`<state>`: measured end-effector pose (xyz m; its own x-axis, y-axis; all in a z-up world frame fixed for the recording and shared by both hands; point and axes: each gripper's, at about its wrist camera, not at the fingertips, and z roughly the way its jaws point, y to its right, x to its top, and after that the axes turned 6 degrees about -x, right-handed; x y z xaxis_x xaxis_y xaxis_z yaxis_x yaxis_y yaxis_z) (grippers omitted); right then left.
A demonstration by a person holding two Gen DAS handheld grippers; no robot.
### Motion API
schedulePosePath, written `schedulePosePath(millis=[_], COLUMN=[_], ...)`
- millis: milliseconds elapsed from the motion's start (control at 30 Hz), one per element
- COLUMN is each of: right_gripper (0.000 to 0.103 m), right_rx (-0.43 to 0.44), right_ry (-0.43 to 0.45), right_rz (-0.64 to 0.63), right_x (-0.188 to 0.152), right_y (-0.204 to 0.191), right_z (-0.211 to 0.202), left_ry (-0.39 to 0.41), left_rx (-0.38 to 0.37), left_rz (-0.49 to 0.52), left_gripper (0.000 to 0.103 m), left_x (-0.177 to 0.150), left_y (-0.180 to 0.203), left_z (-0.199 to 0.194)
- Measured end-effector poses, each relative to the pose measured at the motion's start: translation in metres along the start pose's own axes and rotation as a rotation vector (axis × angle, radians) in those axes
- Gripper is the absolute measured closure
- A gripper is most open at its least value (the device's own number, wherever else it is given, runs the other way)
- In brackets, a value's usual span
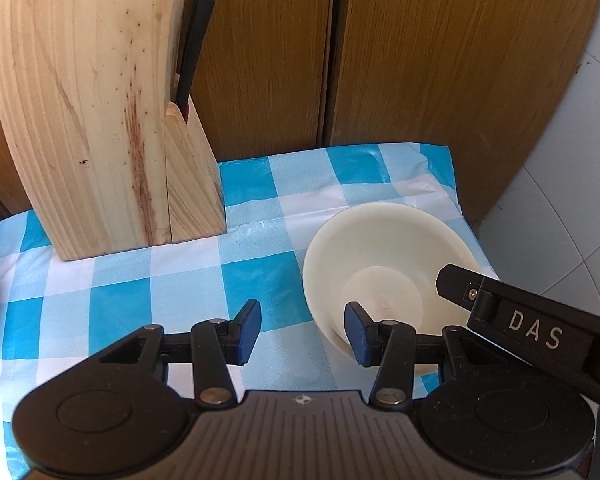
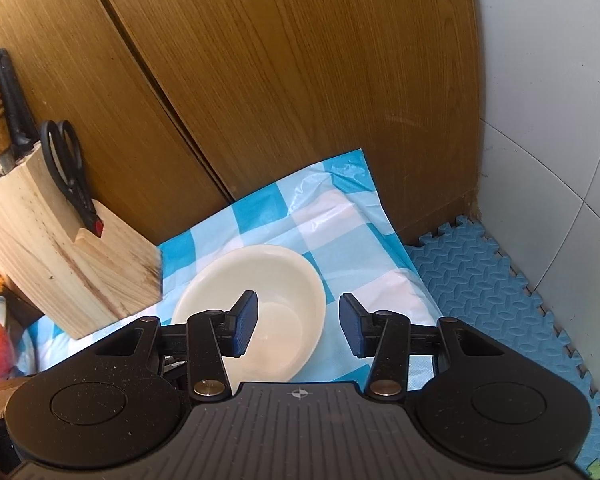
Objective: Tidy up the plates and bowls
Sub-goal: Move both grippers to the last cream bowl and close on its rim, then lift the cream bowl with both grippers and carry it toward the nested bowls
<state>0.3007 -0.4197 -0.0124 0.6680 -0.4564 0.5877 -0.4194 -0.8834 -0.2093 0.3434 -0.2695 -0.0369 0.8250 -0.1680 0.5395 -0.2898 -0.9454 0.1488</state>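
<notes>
Nearest in the right wrist view, the right gripper (image 2: 298, 326) stands spread over the cream bowl (image 2: 256, 312), gripping nothing; its left pad (image 2: 244, 326) sits above the bowl's hollow and the other pad beyond the rim, so the bowl's right wall lies between them. The left gripper (image 1: 302, 332) is likewise spread and empty, its right pad (image 1: 358, 330) over the bowl's (image 1: 384, 264) near-left wall. Only 1 bowl shows, upright on the blue-and-white checked cloth (image 1: 180, 280), near the cloth's right edge. The step in hand looks like the approach to a rim grasp. Next, I judge, 1 gripper must drop astride the wall and press together squarely, the other keeping clear. Left of the bowl and farther back stands the wooden knife block (image 2: 60, 240) with black scissors (image 2: 66, 164); behind the bowl, brown cabinet doors (image 2: 280, 80).
</notes>
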Motion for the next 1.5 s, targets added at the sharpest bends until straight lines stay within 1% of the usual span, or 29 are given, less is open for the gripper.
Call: schedulePosePath(millis=[67,133,167,200,267,333,400,533,833,1033,1500], right_gripper=[0.060,0.063,0.067,0.069,0.078,0.081,0.084,0.089,0.089,0.089,0.089], right_rx=[0.013,0.009,0.007,0.007,0.011,0.015,0.020,0.044,0.043,0.053,0.120], right_ry=[-0.025,-0.037,-0.042,-0.047,-0.062,-0.080,-0.091,-0.113,-0.093,-0.061,0.025], right_rz=[0.006,0.004,-0.002,-0.006,-0.006,-0.009,-0.006,0.007,-0.024,-0.042,-0.088], right_x=[0.000,0.000,0.000,0.000,-0.001,-0.003,-0.004,-0.004,-0.005,-0.007,-0.018], right_y=[0.000,0.000,0.000,0.000,0.001,0.002,0.002,0.004,-0.001,-0.008,-0.037], right_z=[0.006,0.010,0.012,0.013,0.015,0.017,0.019,0.019,0.007,-0.009,-0.062], left_ry=[0.000,0.000,0.002,0.001,0.001,0.000,-0.001,-0.005,0.007,0.049,0.136], left_rx=[0.010,0.013,0.013,0.014,0.011,0.008,0.009,0.007,-0.007,0.007,0.025], left_rz=[0.010,0.025,0.028,0.026,0.027,0.036,0.042,0.040,0.025,0.027,0.021], left_gripper=[0.063,0.066,0.073,0.078,0.082,0.088,0.091,0.091,0.091,0.091,0.091], left_x=[-0.001,-0.002,-0.002,-0.002,-0.002,-0.002,-0.002,-0.002,-0.003,-0.005,-0.021], left_y=[0.001,0.001,0.002,0.002,0.001,0.002,0.002,0.002,-0.004,-0.008,-0.029], left_z=[0.002,0.005,0.005,0.005,0.004,0.004,0.002,-0.001,-0.017,-0.042,-0.103])
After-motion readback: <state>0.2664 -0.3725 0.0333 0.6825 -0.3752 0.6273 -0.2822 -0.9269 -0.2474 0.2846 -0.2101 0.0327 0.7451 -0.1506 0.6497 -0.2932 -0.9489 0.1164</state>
